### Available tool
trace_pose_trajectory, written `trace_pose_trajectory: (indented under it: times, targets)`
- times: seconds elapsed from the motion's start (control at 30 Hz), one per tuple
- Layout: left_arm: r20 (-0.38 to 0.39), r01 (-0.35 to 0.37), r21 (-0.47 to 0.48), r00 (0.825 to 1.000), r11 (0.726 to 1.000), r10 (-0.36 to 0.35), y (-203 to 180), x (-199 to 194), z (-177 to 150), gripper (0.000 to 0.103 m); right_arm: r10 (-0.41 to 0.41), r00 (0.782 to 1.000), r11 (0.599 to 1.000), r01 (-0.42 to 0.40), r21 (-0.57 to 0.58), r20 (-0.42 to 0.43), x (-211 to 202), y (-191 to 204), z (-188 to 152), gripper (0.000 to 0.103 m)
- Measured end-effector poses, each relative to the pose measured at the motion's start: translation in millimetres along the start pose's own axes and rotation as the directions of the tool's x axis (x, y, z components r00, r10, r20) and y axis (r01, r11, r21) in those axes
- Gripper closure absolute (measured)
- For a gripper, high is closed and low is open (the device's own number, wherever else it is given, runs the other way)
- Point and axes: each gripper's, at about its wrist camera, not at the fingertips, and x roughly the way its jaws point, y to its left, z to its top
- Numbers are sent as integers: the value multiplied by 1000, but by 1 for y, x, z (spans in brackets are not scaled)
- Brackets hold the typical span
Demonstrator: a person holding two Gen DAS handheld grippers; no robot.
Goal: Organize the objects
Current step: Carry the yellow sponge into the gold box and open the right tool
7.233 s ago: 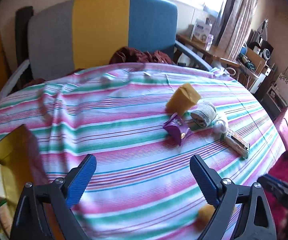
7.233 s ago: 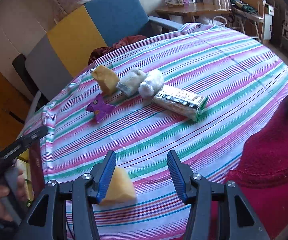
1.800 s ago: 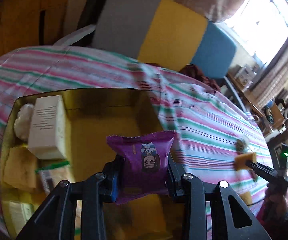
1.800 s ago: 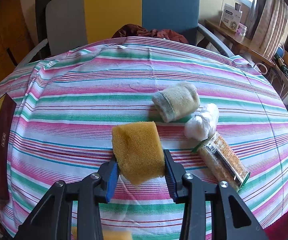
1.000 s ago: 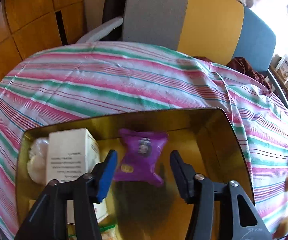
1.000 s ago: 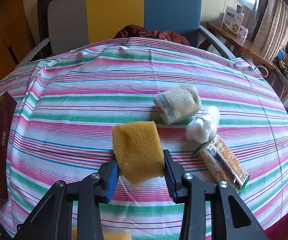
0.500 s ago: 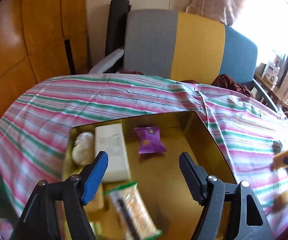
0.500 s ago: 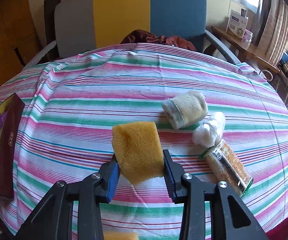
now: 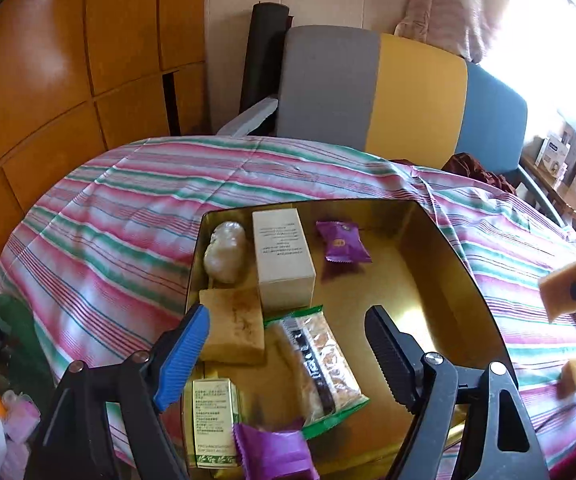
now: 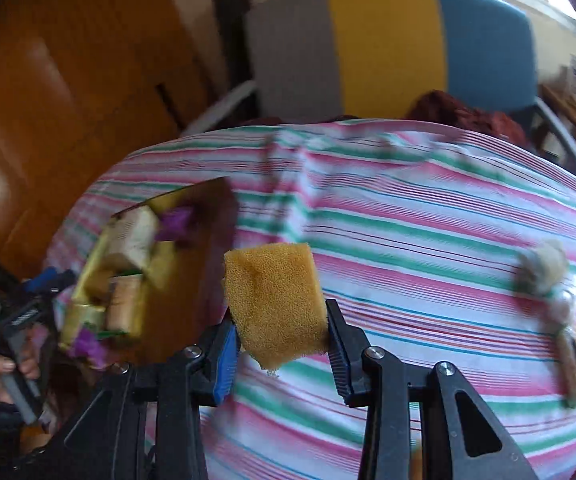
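Swung toward the tin point(image 10: 88, 280), right gripper point(image 10: 284, 344) clamps the sponge point(image 10: 276, 300), long axis upright.

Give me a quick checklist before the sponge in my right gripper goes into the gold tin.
1. Grip: right hand-held gripper clamps the yellow foam sponge on both sides: ok.
2. Free space: bare floor in the right part of the gold metal tin: ok.
3. Left hand-held gripper empty, jaws opening, hovering over the tin, possibly in the sponge's way: not ok.
4. Purple snack packet lies flat inside the tin: ok.
5. Sponge over the tin yet: not ok, the tin lies to its left.
6. Items left on the striped tablecloth: blurred, cannot tell.
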Motion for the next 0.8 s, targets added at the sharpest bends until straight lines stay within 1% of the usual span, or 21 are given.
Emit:
trace_pose_trajectory:
  times: [0.07, 0.17, 0.27, 0.33, 0.43, 0.57, 0.73, 0.8]
  targets:
    - [-3, 8, -14, 1000, 1000, -8, 5, -1, -3, 22, 46, 999, 999, -46, -23, -7, 8, 27, 5, 64]
    - [-16, 24, -40, 1000, 999, -24, 12, -1, -5, 22, 84, 996, 994, -85, -65, -24, 24, 58, 13, 64]
    - [-24, 25, -62, 999, 998, -26, 20, 1, -8, 22, 104, 993, 990, -108, -92, -51, 45, 81, 19, 64]
    - [-30, 24, -68, 999, 997, -26, 23, 1, -9, 22, 103, 992, 988, -110, -112, -72, 59, 97, 23, 64]
    - [-29, 23, -80, 999, 997, -25, 30, 0, -12, 22, 72, 991, 984, -89, -153, -113, 83, 120, 27, 64]
    - [-27, 8, -108, 1000, 994, -11, 43, 0, -13, 21, 0, 989, 978, -31, -208, -149, 116, 144, 35, 64]
    - [-24, 2, -144, 1000, 990, -6, 55, 1, -12, 21, -74, 979, 968, 25, -248, -189, 156, 161, 42, 62]
    - [-23, -1, -148, 1000, 989, -2, 57, 1, -12, 21, -93, 979, 967, 46, -249, -180, 167, 164, 45, 59]
